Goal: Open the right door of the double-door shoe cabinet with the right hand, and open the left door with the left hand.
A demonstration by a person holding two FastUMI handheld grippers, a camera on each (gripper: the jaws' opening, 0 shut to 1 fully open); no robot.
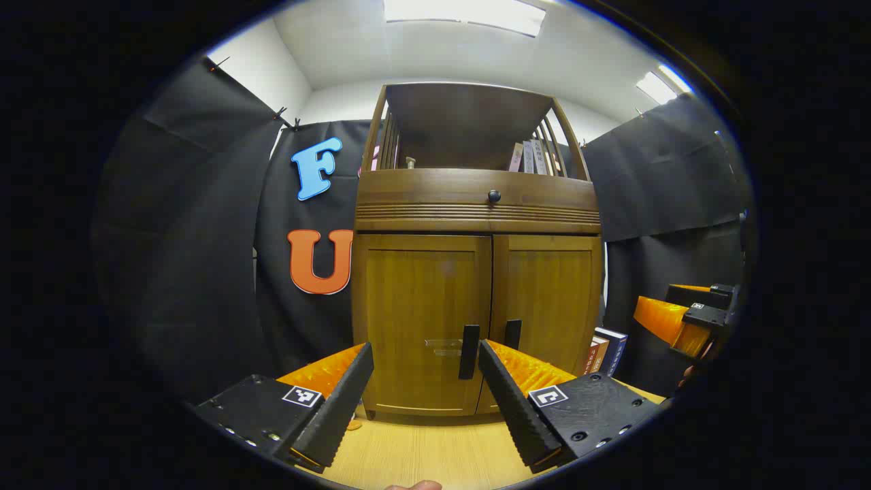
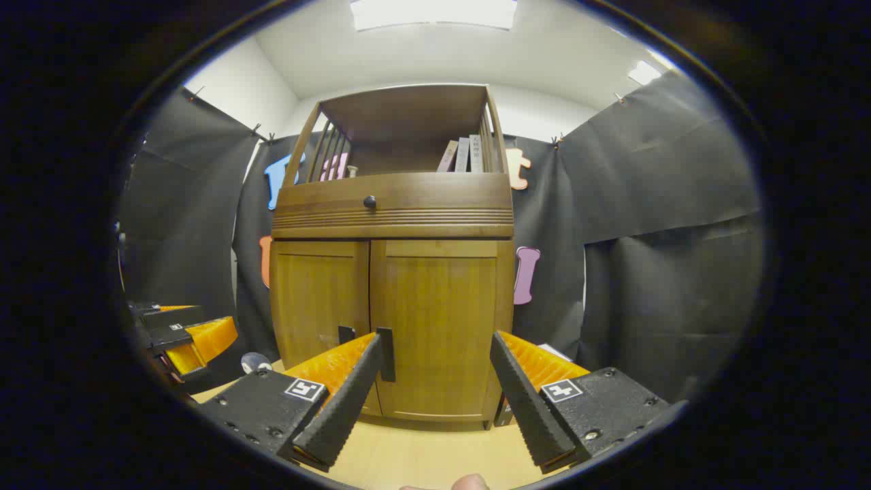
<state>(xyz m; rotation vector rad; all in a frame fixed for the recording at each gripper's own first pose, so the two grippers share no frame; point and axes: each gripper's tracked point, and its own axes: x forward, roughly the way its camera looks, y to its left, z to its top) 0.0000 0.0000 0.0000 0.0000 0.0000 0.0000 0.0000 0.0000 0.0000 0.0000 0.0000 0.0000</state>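
The wooden shoe cabinet stands straight ahead with both doors closed. In the left gripper view its left door [image 1: 422,299] carries a dark vertical handle [image 1: 469,351] beside the centre seam, and the right door [image 1: 551,292] has its own handle [image 1: 512,333]. My left gripper [image 1: 425,346] is open, short of the left door, touching nothing. The right gripper [image 1: 687,316] shows at the far right. In the right gripper view my right gripper [image 2: 436,337] is open before the right door [image 2: 442,299], whose handle [image 2: 386,354] sits by its left finger. The left gripper [image 2: 184,337] hangs at the left edge.
A drawer with a round knob [image 1: 494,197] sits above the doors, and several books [image 1: 531,158] lean on the open top shelf. More books [image 1: 605,350] stand on the light wood floor [image 1: 422,456] right of the cabinet. A small dark object [image 2: 255,362] lies at its left foot.
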